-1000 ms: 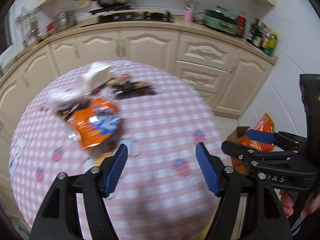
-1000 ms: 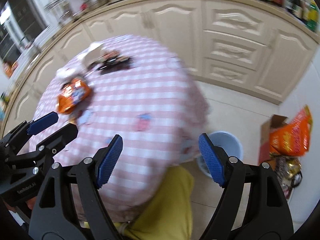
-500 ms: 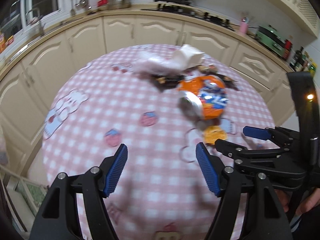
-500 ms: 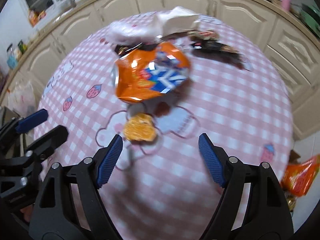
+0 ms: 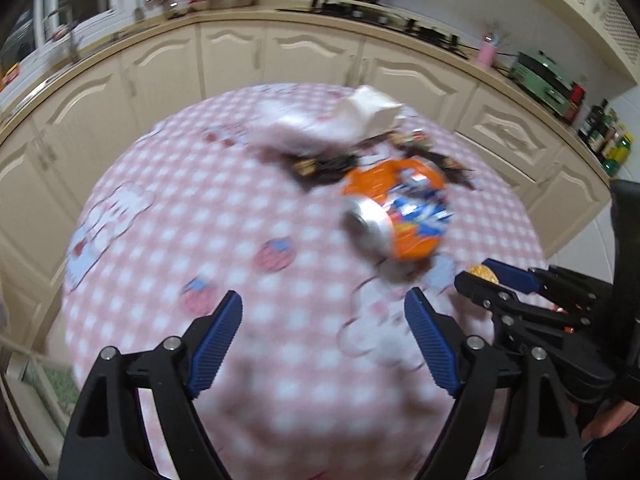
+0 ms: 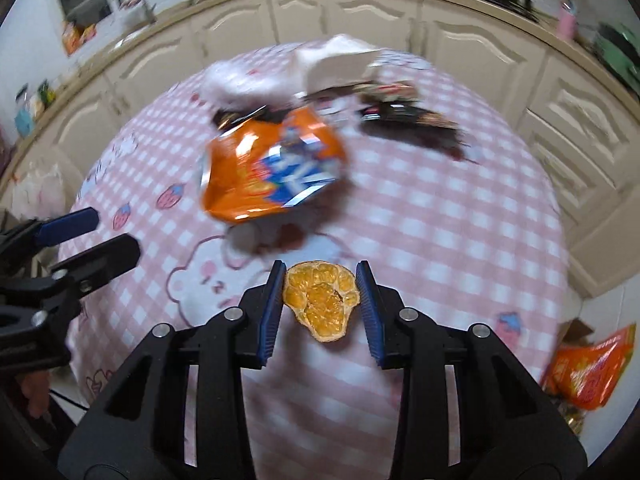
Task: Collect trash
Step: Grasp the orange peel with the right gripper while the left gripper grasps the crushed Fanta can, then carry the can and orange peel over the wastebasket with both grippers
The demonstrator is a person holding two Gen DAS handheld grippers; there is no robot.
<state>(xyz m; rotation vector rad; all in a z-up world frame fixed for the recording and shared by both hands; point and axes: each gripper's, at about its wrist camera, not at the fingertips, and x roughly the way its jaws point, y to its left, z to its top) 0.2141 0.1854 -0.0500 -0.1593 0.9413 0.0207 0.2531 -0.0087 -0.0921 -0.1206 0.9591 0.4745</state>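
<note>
A round surface [image 6: 460,216] in pink-and-white check stands near cream kitchen cabinets [image 5: 312,60]. The right claw [image 6: 320,300] has just been closing on a flat orange peel piece [image 6: 322,298]; the left claw [image 5: 324,340] has been opening, wide and empty.

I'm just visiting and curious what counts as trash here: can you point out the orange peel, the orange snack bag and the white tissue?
orange peel [image 6: 320,298]: right wrist view, middle of its pale inner side.
orange snack bag [image 6: 272,168]: right wrist view, centre of its printed front.
white tissue [image 5: 370,110]: left wrist view, its raised crumpled part.
</note>
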